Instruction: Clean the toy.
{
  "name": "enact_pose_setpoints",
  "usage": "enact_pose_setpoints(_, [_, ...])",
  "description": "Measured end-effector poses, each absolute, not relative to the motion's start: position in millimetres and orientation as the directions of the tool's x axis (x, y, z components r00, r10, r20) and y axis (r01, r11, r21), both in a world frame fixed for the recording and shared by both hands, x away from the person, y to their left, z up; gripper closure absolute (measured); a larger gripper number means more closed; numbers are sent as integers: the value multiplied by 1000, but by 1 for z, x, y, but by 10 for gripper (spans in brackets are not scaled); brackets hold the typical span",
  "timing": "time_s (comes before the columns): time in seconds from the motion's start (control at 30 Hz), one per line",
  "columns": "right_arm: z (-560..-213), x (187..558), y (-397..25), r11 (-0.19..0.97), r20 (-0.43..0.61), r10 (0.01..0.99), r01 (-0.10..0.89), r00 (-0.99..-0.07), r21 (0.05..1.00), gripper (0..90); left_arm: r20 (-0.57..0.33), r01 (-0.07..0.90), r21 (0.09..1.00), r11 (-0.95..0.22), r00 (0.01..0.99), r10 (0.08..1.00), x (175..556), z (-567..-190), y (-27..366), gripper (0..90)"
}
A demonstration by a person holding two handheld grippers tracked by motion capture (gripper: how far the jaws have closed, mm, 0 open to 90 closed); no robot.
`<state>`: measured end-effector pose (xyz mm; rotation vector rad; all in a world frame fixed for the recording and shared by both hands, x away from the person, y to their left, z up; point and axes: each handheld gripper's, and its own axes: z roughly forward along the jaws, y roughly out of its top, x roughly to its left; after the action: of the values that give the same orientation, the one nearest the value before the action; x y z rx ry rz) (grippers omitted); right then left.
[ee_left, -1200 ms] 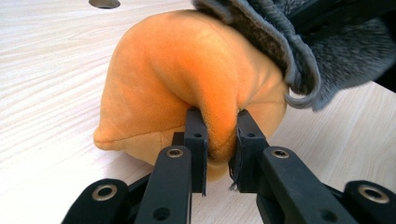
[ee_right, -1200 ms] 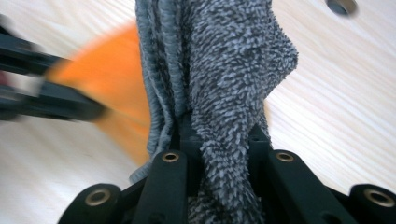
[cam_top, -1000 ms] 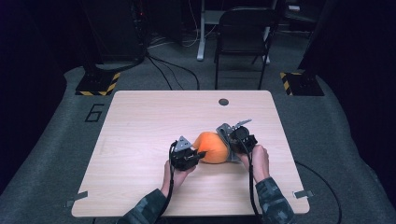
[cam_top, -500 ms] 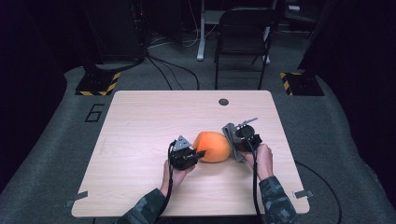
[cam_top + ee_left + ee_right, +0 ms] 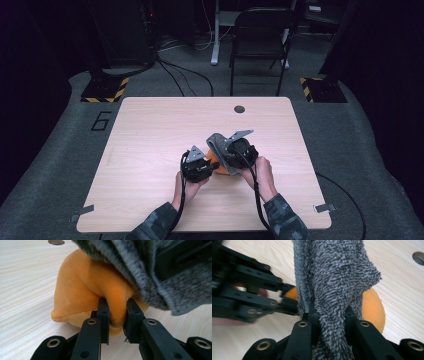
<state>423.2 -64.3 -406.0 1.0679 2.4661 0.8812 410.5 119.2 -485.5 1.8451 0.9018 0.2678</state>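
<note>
Cushion pinched between jaws, cloth likewise

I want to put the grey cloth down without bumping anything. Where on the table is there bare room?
The table is bare left of the left gripper, and across the far half up to the round hole. The strip right of the right gripper is bare too. It is crowded at near centre, where both grippers, the orange plush and the grey cloth meet.

Lab: table on taped floor (marked 6), cables, chair.
</note>
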Motion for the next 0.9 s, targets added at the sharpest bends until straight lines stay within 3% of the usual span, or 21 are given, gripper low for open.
enact_pose_setpoints(0.9, [-444, 461, -123, 421, -26, 868, 706, -497, 570, 760, -218, 461, 865, -200, 703, 677, 412, -488, 118, 770])
